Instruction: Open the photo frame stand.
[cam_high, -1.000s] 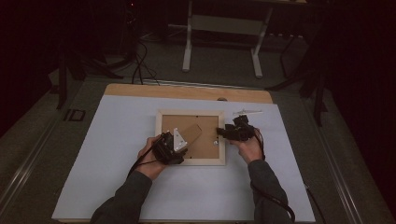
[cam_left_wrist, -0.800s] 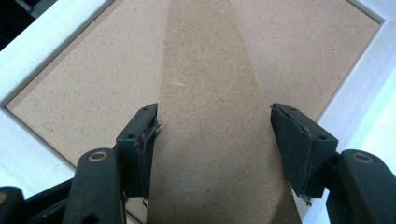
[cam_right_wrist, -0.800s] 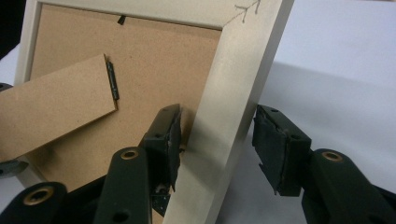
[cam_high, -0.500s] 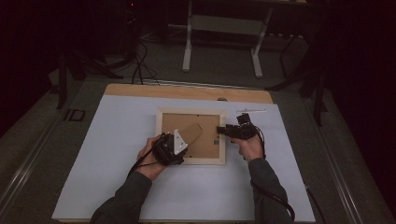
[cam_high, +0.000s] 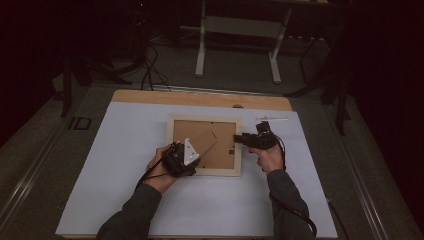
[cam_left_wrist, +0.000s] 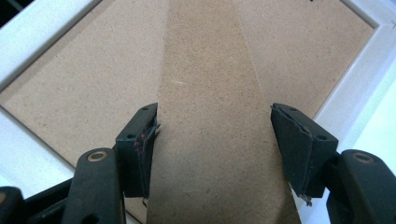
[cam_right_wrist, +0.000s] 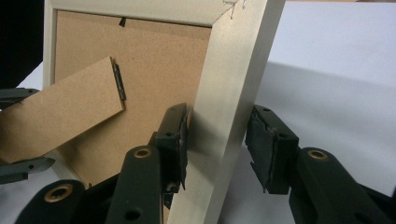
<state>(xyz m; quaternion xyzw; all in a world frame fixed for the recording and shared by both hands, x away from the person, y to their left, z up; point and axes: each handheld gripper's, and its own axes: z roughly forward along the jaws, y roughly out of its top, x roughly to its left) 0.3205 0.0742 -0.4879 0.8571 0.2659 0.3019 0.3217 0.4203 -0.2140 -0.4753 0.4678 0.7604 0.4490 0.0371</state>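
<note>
The left gripper (cam_left_wrist: 212, 154) gapes around the easel stand (cam_left_wrist: 210, 116), and the right gripper (cam_right_wrist: 219, 144) straddles the picture frame's (cam_high: 205, 120) right rail, jaws apart.

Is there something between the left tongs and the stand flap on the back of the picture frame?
No, nothing visible. The left tongs are open, one jaw on each side of the stand flap, with only the frame's backing board beneath it.

No legible text, label, brand or number on any surface.
</note>
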